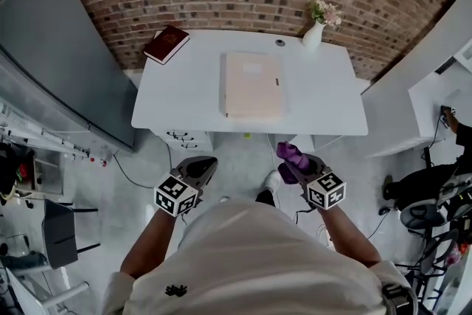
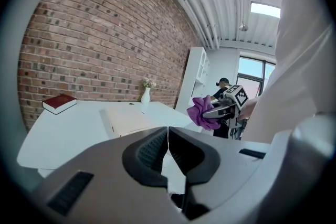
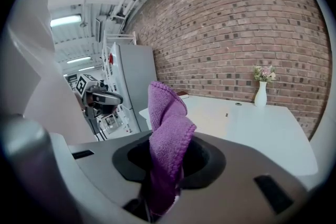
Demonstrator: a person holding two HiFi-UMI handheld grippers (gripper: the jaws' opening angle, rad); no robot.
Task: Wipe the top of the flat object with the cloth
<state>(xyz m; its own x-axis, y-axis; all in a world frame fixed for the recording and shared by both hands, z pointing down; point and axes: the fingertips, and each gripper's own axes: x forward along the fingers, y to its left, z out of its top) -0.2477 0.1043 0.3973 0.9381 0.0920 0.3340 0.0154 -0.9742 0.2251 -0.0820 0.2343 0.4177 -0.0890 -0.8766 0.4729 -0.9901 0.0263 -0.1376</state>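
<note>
A flat beige folder (image 1: pixel 253 84) lies in the middle of the white table (image 1: pixel 184 103); it shows too in the left gripper view (image 2: pixel 128 119). A purple cloth (image 3: pixel 165 136) sticks up from my right gripper (image 1: pixel 289 162), which is shut on it. From the head view the cloth (image 1: pixel 292 160) hangs in front of the table's near edge, over the floor. My left gripper (image 1: pixel 203 169) is shut with nothing in it, also short of the table, to the left of the right one.
A dark red book (image 1: pixel 166 44) lies at the table's far left corner. A white vase with flowers (image 1: pixel 316 29) and a small round thing (image 1: pixel 280 43) stand at the far right. A brick wall runs behind. A white cabinet (image 1: pixel 442 96) stands to the right.
</note>
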